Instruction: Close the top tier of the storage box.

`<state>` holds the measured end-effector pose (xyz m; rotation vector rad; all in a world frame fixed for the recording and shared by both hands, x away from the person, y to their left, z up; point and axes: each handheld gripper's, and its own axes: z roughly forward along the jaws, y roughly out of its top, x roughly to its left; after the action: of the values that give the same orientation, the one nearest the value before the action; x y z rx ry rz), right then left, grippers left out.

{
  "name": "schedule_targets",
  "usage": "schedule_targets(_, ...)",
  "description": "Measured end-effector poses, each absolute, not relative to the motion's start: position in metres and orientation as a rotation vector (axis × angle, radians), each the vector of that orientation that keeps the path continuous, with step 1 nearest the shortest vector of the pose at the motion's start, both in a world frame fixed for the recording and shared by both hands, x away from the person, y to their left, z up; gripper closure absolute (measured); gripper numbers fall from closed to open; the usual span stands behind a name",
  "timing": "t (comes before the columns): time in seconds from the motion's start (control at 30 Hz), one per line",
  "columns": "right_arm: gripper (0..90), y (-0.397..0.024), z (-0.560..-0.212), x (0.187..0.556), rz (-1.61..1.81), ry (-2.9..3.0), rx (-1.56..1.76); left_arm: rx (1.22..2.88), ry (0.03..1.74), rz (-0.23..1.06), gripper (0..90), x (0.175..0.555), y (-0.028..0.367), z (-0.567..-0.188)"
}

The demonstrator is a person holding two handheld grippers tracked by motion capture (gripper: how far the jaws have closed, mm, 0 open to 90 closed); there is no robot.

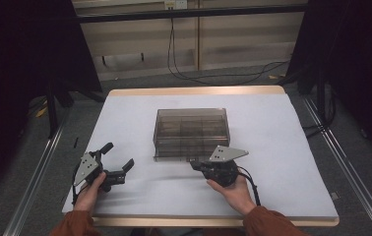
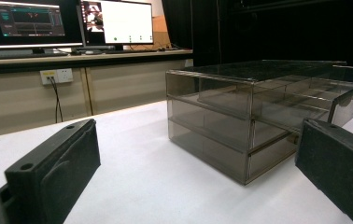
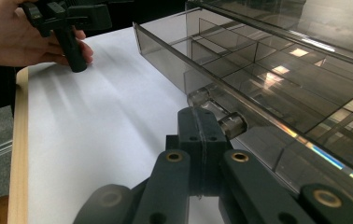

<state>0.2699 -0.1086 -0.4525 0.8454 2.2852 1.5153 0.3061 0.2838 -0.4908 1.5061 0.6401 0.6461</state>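
A smoky clear drawer box (image 1: 191, 130) with two tiers of compartments stands mid-table on the white sheet (image 1: 272, 147). My right gripper (image 1: 194, 166) lies at the box's front bottom edge, held by a hand. Its jaws (image 3: 201, 119) are shut together with nothing between them, and the tip rests right against the clear handle (image 3: 230, 124) of the lower drawer (image 3: 240, 60). My left gripper (image 1: 119, 155) rests at the table's front left, away from the box. It stands open with bare table between its jaws (image 2: 198, 168), and the box (image 2: 221, 126) lies ahead to its right.
The table's wooden rim (image 1: 194, 91) frames the white sheet. Cables (image 1: 213, 76) lie on the floor behind the table. Monitors (image 2: 118, 21) and a wall socket (image 2: 55, 75) stand beyond the far side. The person's left hand (image 3: 6, 39) holds the other gripper at the near edge.
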Motion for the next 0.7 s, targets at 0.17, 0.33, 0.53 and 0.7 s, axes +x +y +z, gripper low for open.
schedule_targets(0.17, 90.0, -0.1075, -0.4532, 0.272, 1.523, 2.283, 0.85, 1.504, 0.64, 0.646, 0.0, 0.3059, 0.2838, -0.4908)
schedule_targets(0.33, 90.0, -0.1086, -0.4532, 0.2732, 1.516, 2.286, 0.858, 1.507, 0.64, 0.649, 0.0, 0.306, 0.2841, -0.4908)
schedule_targets(0.53, 90.0, -0.1096, -0.452, 0.2743, 1.525, 2.278, 0.859, 1.504, 0.639, 0.647, 0.0, 0.306, 0.2838, -0.4908)
schedule_targets(0.7, 90.0, -0.1068, -0.4524, 0.2762, 1.522, 2.279, 0.857, 1.504, 0.639, 0.647, 0.0, 0.306, 0.2838, -0.4908)
